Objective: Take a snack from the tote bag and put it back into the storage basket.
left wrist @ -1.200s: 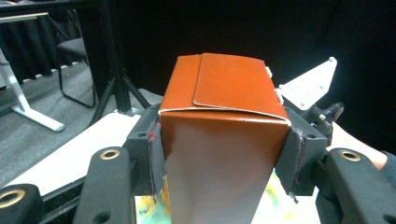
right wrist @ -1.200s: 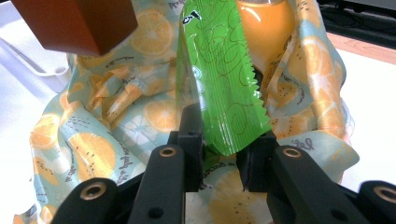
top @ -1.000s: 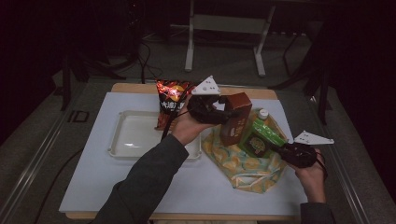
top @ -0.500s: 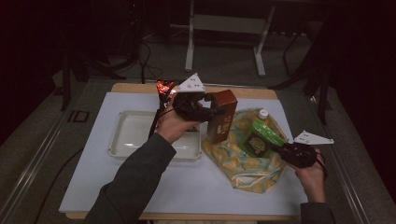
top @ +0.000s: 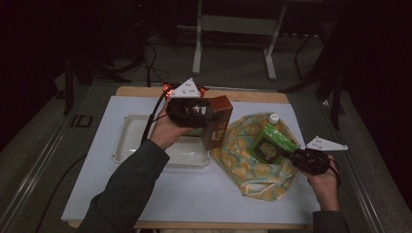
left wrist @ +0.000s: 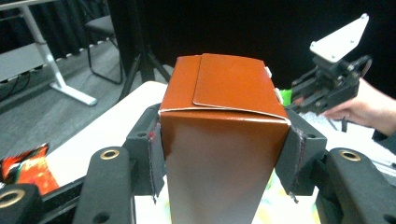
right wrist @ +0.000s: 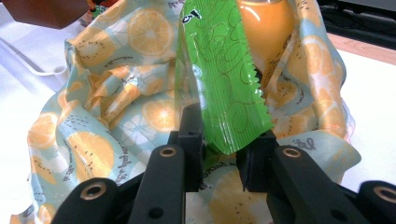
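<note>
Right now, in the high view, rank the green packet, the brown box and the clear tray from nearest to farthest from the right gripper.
1. Green packet: pinched in the right gripper, over the lemon-print bag.
2. Brown box: left of the bag, held by the left gripper.
3. Clear tray: farthest left.

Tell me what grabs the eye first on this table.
The tall brown cardboard box stands out, clamped in the left hand-held gripper above the clear plastic tray. To its right, the right hand-held gripper pinches a bright green foil packet over the lemon-print fabric bag, where an orange juice bottle sits.
</note>
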`<control>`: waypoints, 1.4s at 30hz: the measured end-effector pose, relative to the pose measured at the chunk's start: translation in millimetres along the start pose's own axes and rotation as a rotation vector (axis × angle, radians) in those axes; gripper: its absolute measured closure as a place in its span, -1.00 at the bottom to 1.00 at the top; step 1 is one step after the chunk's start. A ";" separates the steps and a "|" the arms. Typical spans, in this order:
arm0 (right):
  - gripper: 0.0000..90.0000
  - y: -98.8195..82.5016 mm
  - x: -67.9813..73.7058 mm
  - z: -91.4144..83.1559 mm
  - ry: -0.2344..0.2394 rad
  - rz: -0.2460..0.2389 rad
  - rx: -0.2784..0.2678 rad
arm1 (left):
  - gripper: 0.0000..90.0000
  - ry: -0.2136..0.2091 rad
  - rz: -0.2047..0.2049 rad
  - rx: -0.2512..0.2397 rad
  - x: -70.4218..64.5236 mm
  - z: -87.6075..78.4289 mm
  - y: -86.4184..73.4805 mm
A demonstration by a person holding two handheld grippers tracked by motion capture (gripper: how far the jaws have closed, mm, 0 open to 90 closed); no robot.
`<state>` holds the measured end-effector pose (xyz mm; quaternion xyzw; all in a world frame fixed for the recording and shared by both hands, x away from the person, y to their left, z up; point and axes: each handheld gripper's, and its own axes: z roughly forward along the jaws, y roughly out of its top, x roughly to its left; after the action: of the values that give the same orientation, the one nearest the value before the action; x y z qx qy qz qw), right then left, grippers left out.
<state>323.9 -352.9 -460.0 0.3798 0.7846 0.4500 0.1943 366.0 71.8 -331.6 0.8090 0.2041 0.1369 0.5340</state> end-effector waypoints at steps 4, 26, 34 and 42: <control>0.64 0.5 0.5 0.2 0.001 -0.002 0.003 | -0.06 0.016 0.006 0.024 4.1 -6.4 -5.8; 0.64 1.2 2.7 0.6 0.000 -0.016 0.006 | -0.06 0.056 0.085 0.217 18.5 -23.7 -40.1; 0.64 1.8 4.0 1.1 0.000 -0.021 0.009 | -0.06 0.070 0.123 0.337 21.3 -23.9 -53.4; 0.64 1.4 3.8 1.1 0.000 -0.017 0.008 | -0.06 0.066 0.124 0.373 23.5 -17.7 -62.7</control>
<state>322.8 -348.9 -459.2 0.3739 0.7895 0.4453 0.1964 367.4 119.0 -382.3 0.9001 0.1930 0.1557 0.3583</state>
